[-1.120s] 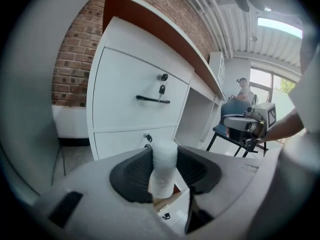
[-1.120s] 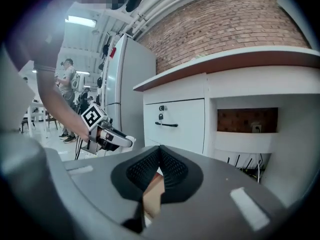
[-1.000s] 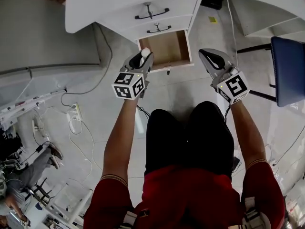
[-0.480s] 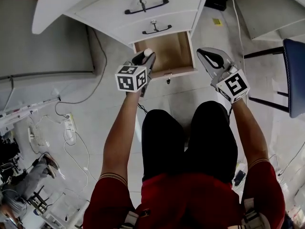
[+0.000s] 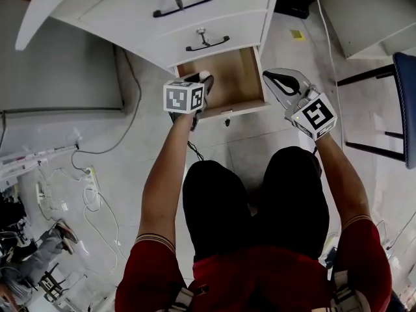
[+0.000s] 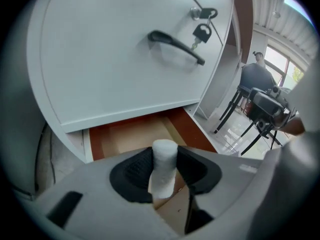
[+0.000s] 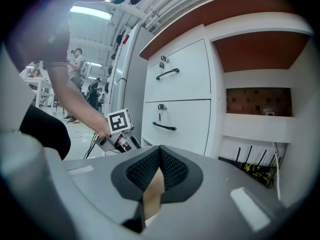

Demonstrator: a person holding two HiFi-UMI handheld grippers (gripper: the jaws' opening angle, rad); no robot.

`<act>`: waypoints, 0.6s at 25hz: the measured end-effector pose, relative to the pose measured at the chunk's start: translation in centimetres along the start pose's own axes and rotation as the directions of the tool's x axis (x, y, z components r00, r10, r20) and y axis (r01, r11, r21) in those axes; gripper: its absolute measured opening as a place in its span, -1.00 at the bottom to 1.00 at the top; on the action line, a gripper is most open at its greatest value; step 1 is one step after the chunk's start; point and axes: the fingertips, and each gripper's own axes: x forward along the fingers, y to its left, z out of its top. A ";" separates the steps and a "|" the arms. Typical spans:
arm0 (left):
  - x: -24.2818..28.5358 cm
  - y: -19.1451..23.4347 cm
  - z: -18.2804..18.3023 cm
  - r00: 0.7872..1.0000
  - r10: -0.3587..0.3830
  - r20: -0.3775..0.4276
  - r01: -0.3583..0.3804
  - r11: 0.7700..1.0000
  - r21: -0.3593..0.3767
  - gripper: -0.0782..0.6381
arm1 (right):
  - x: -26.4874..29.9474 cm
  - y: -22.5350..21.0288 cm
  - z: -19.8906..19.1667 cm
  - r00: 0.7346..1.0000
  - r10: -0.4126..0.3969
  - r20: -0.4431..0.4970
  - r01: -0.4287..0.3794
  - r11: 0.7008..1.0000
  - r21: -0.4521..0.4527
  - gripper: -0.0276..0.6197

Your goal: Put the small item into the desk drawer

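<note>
The small item (image 6: pixel 163 165) is a white foam-like cylinder, and it stands upright between the pads of my left gripper (image 5: pixel 202 80), which is shut on it. That gripper hovers over the front left corner of the open bottom drawer (image 5: pixel 231 83), whose bare wooden bottom (image 6: pixel 131 138) shows just beyond the item. My right gripper (image 5: pixel 272 78) hangs just past the drawer's right side. Its tips (image 7: pixel 160 151) meet and nothing is between them.
Above the open drawer are two shut white drawers with black handles (image 5: pixel 184 4) (image 5: pixel 207 43); a key hangs in a lock (image 6: pixel 202 32). A blue chair (image 5: pixel 407 109) stands at the right. Cables (image 5: pixel 97 194) lie on the floor at the left. My knees (image 5: pixel 253 194) are below the drawer.
The left gripper has carried the item forward, from in front of the drawer to over its front left corner. The desk has come nearer in view. The right gripper has kept its place.
</note>
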 end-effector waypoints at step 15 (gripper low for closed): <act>7.6 1.3 -6.5 0.910 -0.003 -0.415 0.056 0.992 0.116 -0.37 | 3.3 0.0 -3.2 0.996 0.065 -0.062 -0.065 0.998 0.013 -0.90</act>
